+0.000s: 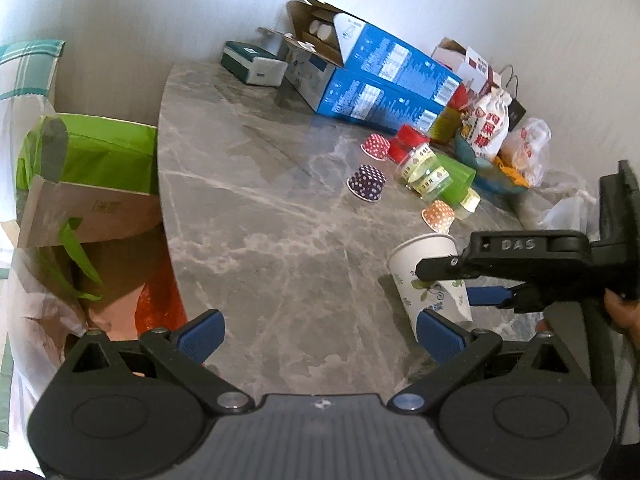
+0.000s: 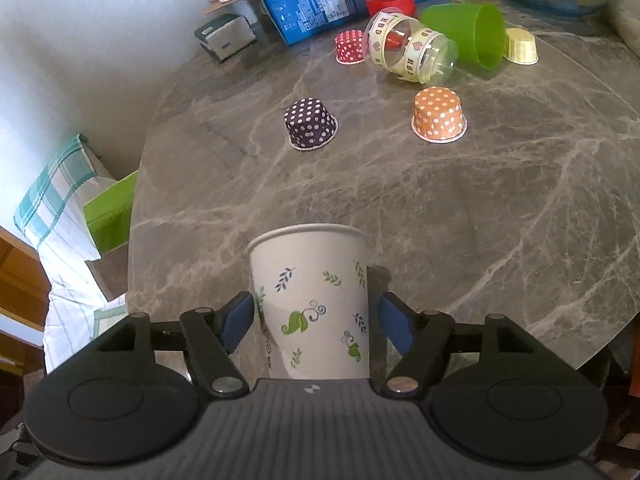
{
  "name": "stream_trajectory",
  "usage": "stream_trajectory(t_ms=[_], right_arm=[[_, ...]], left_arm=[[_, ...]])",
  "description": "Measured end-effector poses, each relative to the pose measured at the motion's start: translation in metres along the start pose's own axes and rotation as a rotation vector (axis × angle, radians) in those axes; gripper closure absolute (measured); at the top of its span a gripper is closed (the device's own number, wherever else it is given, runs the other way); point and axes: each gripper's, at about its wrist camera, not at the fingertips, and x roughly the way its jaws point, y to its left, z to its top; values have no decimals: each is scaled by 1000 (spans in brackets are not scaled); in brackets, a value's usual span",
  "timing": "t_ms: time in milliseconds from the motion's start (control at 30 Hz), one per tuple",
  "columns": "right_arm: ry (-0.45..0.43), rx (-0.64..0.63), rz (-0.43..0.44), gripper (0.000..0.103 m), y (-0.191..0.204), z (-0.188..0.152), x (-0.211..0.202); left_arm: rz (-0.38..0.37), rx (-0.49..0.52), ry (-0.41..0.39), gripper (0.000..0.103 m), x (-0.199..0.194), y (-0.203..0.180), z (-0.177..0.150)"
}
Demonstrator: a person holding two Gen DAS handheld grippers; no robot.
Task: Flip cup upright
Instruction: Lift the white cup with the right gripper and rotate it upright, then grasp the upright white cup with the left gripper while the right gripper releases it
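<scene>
The paper cup [image 2: 312, 304], white with printed leaves, stands between the right gripper's [image 2: 316, 322] blue ribbed pads [image 2: 240, 320], which pinch its sides. The left gripper [image 1: 320, 330] hangs spread wide just beside the cup, over the grey marbled table [image 1: 260, 200].

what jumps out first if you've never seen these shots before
The white paper cup with leaf prints stands upright, rim up, between the right gripper fingers on the grey marble table. Behind it lie a tipped green cup, a clear cup on its side, and upside-down dotted cupcake liners.
</scene>
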Motion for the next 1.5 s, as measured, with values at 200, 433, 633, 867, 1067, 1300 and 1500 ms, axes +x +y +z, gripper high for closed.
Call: stream_trajectory(t_ms=[200, 433, 633, 867, 1067, 1300, 1500], right_arm=[[-91, 44, 77, 17, -29, -7, -34], [-156, 127, 126, 12, -88, -35, -68], [-178, 103, 180, 11, -106, -50, -77], [-158, 86, 174, 10, -125, -63, -70], [-156, 105, 216, 10, -137, -68, -69], [-140, 107, 235, 10, -142, -66, -64], [-124, 95, 246, 10, -138, -68, -58]], left_arm=[[-42, -19, 120, 3, 31, -27, 14], [23, 16, 197, 6, 67, -82, 36], [110, -7, 261, 6, 92, -112, 43], [189, 0, 279, 12, 110, -124, 42], [240, 46, 291, 21, 119, -133, 44], [259, 54, 307, 37, 125, -132, 48], [179, 130, 270, 38, 121, -138, 50]])
